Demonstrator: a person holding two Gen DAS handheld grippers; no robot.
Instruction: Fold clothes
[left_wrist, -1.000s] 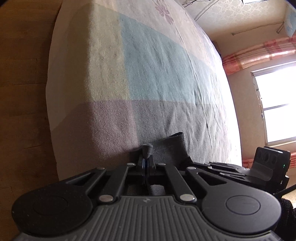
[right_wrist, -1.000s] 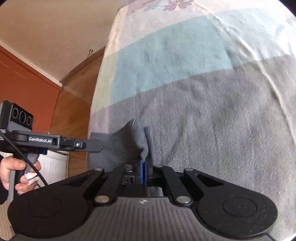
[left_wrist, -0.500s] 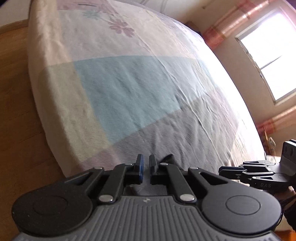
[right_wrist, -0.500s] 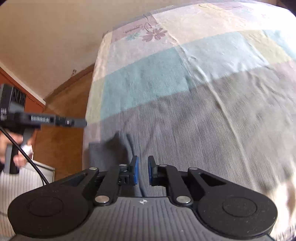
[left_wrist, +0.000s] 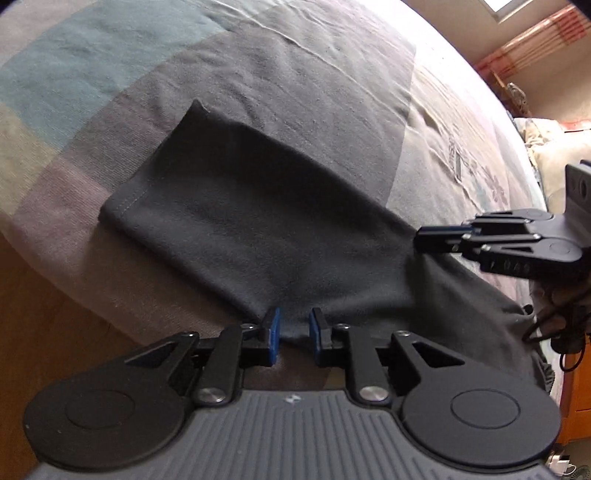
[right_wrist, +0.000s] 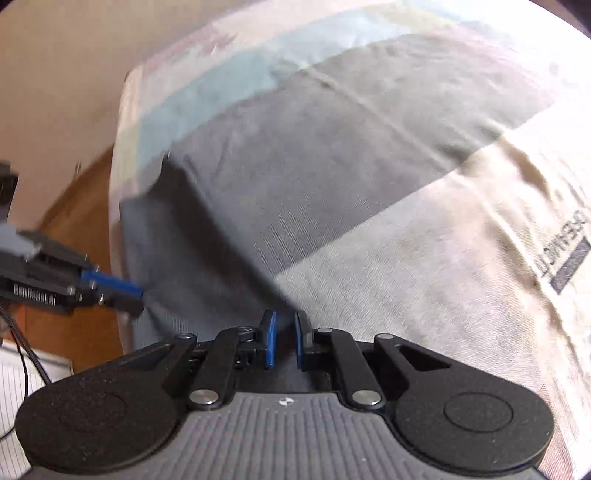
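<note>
On the bed (left_wrist: 332, 74), near its corner above the wooden floor (left_wrist: 55, 317), lies one dark grey garment (left_wrist: 258, 229), spread flat in a rough rectangle over the grey band of the patchwork sheet. I count one garment only, and two grippers working beside it. Nothing in sight serves as a container.

From the left wrist view, the left gripper (left_wrist: 294, 332) sits at the garment's near edge with its two blue-padded jaws spread apart, a clear gap between them and no cloth caught in it. Off to the right in that same view the right gripper (left_wrist: 439, 236) reaches in sideways, its tip at or just over the garment's far right side; whether it touches the cloth I cannot tell.

Seen from the right wrist, which is blurred, the right gripper (right_wrist: 284, 339) also has its jaws parted, with nothing pinched. The garment (right_wrist: 184, 251) shows to the left as a dark patch on the sheet, and the left gripper (right_wrist: 125, 291) pokes in from the left edge beside it
</note>
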